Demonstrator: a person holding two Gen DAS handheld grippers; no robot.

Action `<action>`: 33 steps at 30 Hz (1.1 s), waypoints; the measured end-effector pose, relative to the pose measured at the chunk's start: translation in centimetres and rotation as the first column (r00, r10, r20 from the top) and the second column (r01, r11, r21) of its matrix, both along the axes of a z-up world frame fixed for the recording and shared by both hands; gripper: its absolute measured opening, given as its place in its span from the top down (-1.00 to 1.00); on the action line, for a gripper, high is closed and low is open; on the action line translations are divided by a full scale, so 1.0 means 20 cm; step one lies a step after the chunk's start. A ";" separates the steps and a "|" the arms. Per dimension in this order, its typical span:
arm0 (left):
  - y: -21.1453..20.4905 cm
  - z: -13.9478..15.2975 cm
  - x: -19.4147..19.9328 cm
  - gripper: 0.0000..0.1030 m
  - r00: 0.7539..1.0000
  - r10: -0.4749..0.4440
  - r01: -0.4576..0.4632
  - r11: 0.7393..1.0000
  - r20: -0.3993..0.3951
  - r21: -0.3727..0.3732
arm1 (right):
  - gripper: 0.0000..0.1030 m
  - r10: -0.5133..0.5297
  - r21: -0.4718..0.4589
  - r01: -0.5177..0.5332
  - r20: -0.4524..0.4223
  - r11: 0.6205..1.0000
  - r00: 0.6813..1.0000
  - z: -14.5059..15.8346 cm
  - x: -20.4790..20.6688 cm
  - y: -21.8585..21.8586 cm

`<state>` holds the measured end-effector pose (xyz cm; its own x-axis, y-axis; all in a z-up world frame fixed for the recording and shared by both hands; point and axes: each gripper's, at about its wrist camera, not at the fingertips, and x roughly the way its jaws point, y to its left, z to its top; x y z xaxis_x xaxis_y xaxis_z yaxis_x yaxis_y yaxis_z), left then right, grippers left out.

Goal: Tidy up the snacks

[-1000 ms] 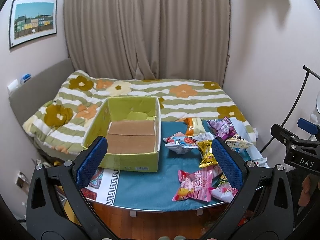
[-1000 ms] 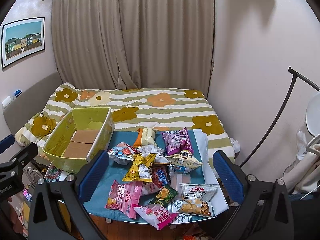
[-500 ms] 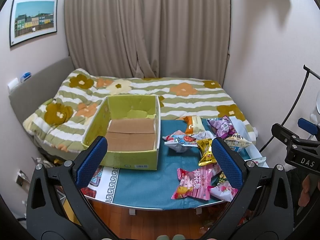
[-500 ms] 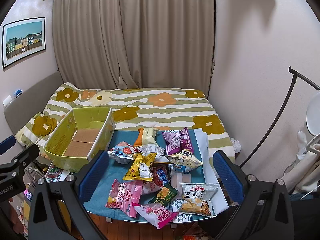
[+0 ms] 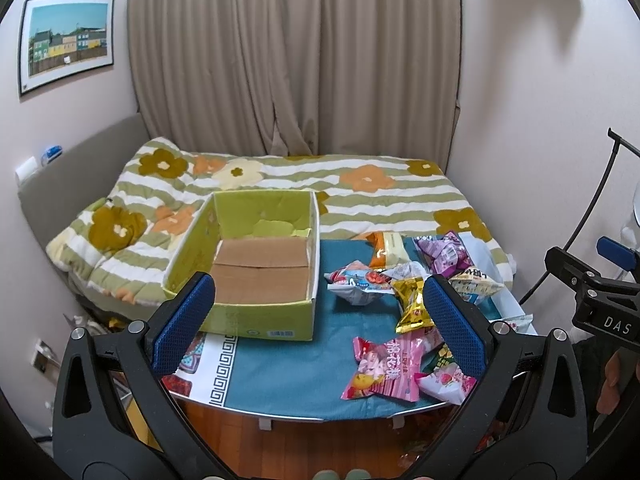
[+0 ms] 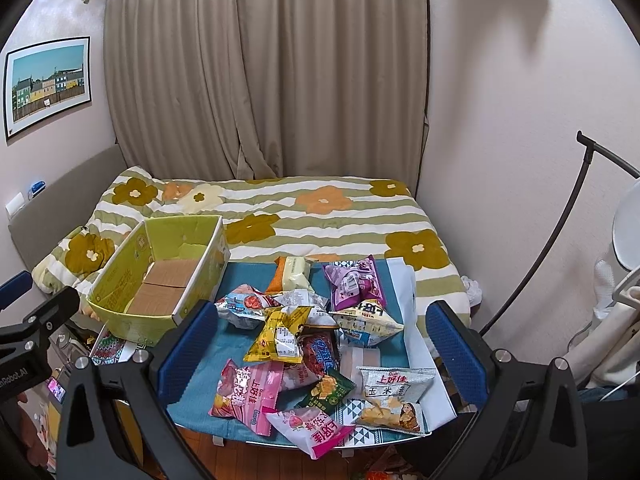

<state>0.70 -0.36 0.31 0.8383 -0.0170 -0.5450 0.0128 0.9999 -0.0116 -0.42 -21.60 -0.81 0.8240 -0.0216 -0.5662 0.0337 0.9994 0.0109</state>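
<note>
A green cardboard box (image 5: 256, 272) (image 6: 160, 276) stands empty on the left of a small table covered with a teal cloth (image 5: 280, 368) (image 6: 224, 344). Several snack bags lie in a heap to its right: a pink bag (image 5: 384, 368) (image 6: 248, 392), a yellow bag (image 5: 412, 304) (image 6: 280, 334), a purple bag (image 5: 444, 254) (image 6: 354, 284) and a white corn-chip bag (image 6: 394, 396). My left gripper (image 5: 320, 320) hangs open above the table's near edge, holding nothing. Over the heap, my right gripper (image 6: 324, 344) is open too, well short of the bags.
A bed with a striped flower quilt (image 5: 360, 196) lies behind the table, beige curtains (image 5: 296, 56) behind it. Walls close both sides. A black lamp stand (image 6: 560, 232) leans at the right. Wooden floor (image 5: 300, 444) shows below the table edge.
Both views have shifted slightly; the table and box sit a little higher and nearer in the left wrist view. Neither gripper has touched or taken anything.
</note>
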 end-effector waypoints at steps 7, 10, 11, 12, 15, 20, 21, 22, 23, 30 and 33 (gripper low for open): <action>-0.01 0.00 0.00 -0.99 1.000 0.002 -0.002 1.000 -0.006 0.004 | -0.99 0.004 0.012 -0.004 -0.001 1.000 1.000 0.00 0.00 -0.02; 0.00 -0.01 0.01 -0.99 1.000 0.000 0.000 1.000 -0.009 0.001 | -0.99 0.003 0.018 -0.003 -0.003 1.000 1.000 0.00 0.00 -0.02; 0.00 -0.01 0.01 -0.99 1.000 0.000 0.000 1.000 -0.010 0.000 | -0.99 0.003 0.017 -0.003 -0.002 1.000 1.000 0.00 0.00 -0.02; 0.00 -0.01 0.01 -0.99 1.000 0.000 0.000 1.000 -0.012 -0.001 | -0.99 0.003 0.017 -0.003 -0.002 1.000 1.000 0.00 0.00 -0.02; -0.01 -0.01 0.01 -0.99 1.000 0.002 -0.002 1.000 -0.016 -0.004 | -0.99 0.004 0.016 -0.004 -0.003 1.000 1.000 0.00 0.00 -0.02; -0.01 -0.01 0.03 -0.99 0.999 0.005 -0.005 1.000 -0.033 -0.009 | -0.99 0.005 0.023 -0.005 -0.006 1.000 1.000 -0.01 0.01 -0.04; -0.01 -0.01 0.04 -0.99 0.999 0.004 -0.004 1.000 -0.039 -0.012 | -0.99 0.004 0.026 -0.004 -0.009 1.000 1.000 -0.01 0.01 -0.04; -0.01 -0.01 0.05 -0.99 0.999 0.002 -0.003 1.000 -0.046 -0.014 | -0.99 0.004 0.029 -0.003 -0.013 1.000 1.000 -0.01 0.01 -0.05; -0.01 -0.01 0.07 -0.99 0.999 0.003 -0.004 1.000 -0.051 -0.013 | -0.99 0.005 0.032 -0.004 -0.016 0.999 1.000 -0.01 0.02 -0.06; -0.02 -0.16 0.15 -0.99 0.989 -0.015 0.008 0.999 -0.147 -0.053 | -0.99 0.043 0.047 -0.041 -0.038 0.998 0.998 -0.05 0.07 -0.12; -0.05 -0.29 0.20 -0.99 0.975 -0.051 0.037 0.997 -0.216 -0.073 | -0.99 0.059 0.049 -0.056 -0.066 0.997 0.996 -0.12 0.13 -0.13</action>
